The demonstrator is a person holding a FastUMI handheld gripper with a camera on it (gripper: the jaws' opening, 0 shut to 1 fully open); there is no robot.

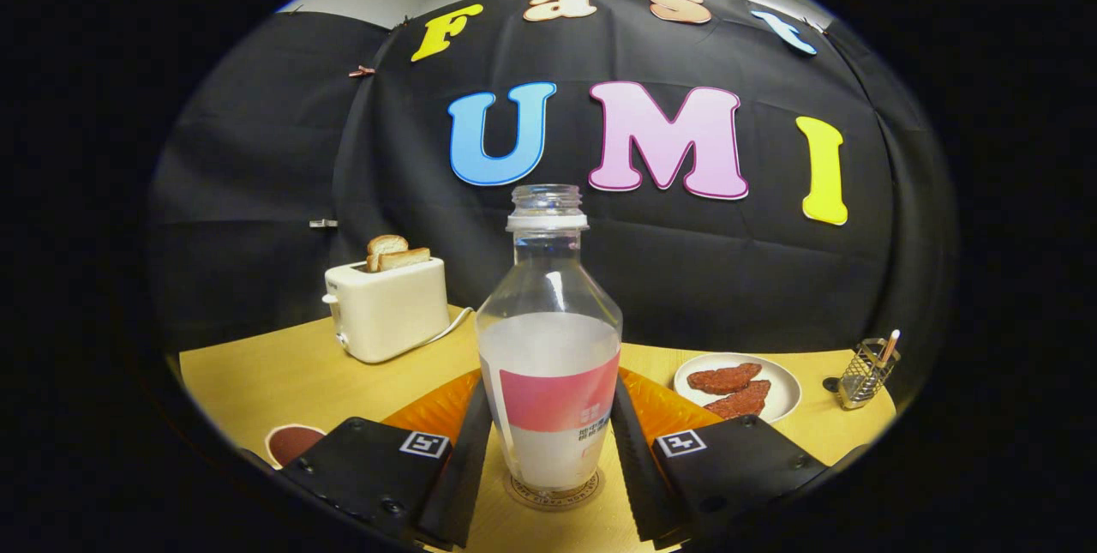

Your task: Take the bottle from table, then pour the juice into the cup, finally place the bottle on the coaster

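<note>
While the gripper has its fingers flanking the bottle, touching or nearly so, can't tell if they're gripping. Bottle stands upright, uncapped, approx half full, on the coaster. Judging by that, placement looks done or nearly; only release left. Cup sits near, off to one side. Beyond: yellow table w/ toaster, plate, utensil holder.

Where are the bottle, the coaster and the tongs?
bottle (549, 364): gripper view, on its body.
coaster (523, 497): gripper view, on its rim under the bottle.
tongs (553, 463): gripper view, midway between fingertips flanking the bottle.
</note>
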